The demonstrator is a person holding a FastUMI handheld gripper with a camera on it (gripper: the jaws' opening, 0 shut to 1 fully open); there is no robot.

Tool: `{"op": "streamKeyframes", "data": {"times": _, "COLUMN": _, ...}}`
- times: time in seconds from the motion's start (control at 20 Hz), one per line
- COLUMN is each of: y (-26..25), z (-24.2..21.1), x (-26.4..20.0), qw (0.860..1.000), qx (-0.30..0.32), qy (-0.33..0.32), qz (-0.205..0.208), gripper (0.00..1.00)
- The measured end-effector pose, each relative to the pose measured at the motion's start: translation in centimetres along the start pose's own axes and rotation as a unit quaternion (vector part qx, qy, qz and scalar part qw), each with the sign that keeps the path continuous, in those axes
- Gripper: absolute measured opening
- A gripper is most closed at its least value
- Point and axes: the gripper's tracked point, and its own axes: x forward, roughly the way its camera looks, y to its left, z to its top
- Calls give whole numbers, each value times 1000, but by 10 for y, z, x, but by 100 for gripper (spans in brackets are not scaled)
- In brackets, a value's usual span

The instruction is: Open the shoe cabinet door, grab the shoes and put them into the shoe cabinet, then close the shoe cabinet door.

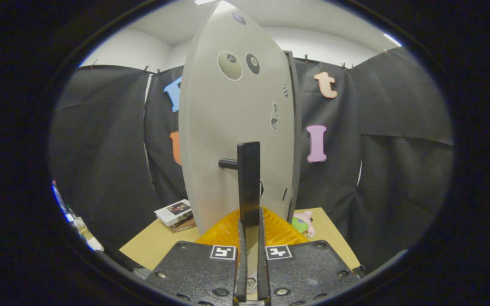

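Two fingers of the tool (251, 255) pinching the black upright bar handle (249, 182) of the pale grey shoe cabinet door (228, 127), standing edge-on just ahead; door-swinging step, probably; next, steady arc, grip kept.

Gripper (251, 238): two flat, dark, textured body plates side by side, narrow slot between. Round screw heads near plate corners. One square black-and-white fiducial tag on each plate, at 11 and 1 o'clock of slot. Two thin fingers run forward, nearly together.
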Motion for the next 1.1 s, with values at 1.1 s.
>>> {"op": "streamKeyframes", "data": {"times": 1.1, "y": -45, "z": -2, "x": -4, "qw": 999, "qx": 34, "qy": -7, "qz": -23, "gripper": 4}}
